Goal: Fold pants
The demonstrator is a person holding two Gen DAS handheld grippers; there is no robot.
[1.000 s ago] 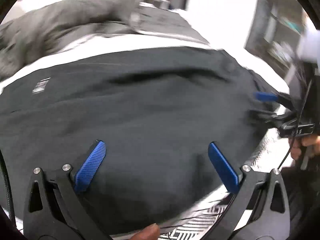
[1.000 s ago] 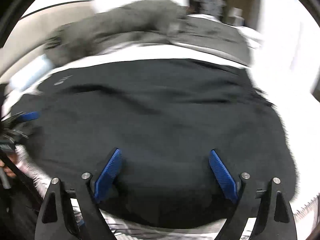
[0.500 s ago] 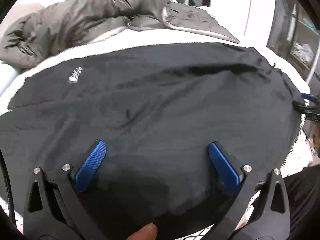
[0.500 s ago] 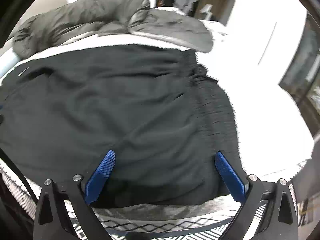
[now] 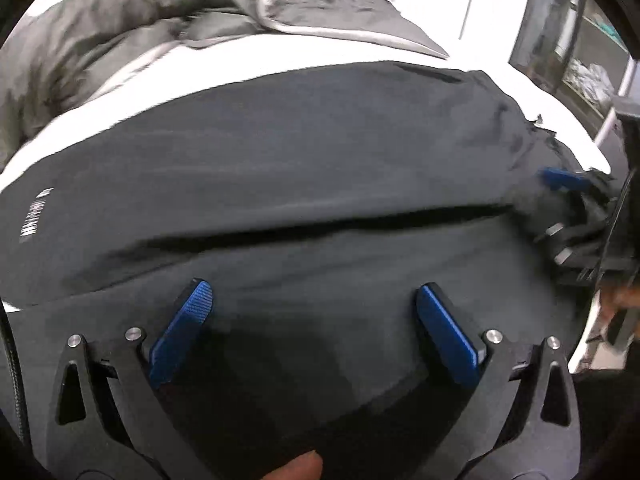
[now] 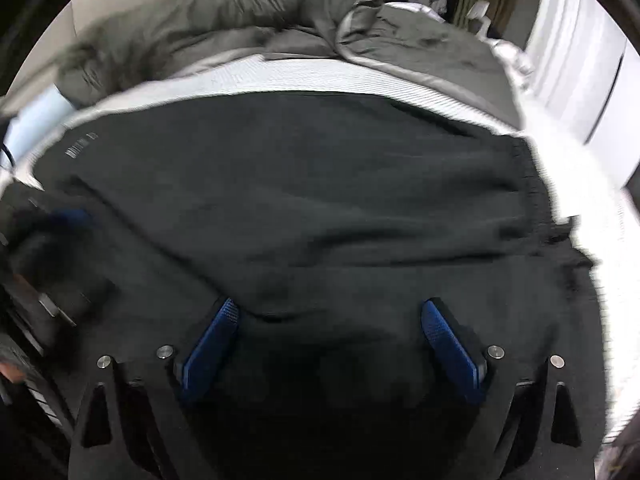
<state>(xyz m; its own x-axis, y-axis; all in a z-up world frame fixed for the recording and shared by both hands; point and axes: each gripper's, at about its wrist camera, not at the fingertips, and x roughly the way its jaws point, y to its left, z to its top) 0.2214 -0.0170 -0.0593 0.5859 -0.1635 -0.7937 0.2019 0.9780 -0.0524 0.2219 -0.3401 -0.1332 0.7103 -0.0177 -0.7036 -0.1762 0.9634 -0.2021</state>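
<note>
- Left wrist view: left claw (image 5: 314, 320) spread apart, empty, over black pants (image 5: 312, 168) filling mid-frame on a white bed (image 5: 304, 54); right claw (image 5: 560, 184) at right edge.
- Right wrist view: right claw (image 6: 330, 334) wide, closing slightly, empty; pants (image 6: 320, 200) centre; grey duvet (image 6: 260, 12) along the top.

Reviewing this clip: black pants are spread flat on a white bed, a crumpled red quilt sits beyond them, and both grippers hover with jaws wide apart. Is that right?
Not quite: the crumpled quilt beyond the black pants is olive-grey, not red, as the right wrist view shows. The pants do lie spread on the white bed. The left gripper stands wide open; the right gripper is also wide, its jaws just closing on nothing.
</note>
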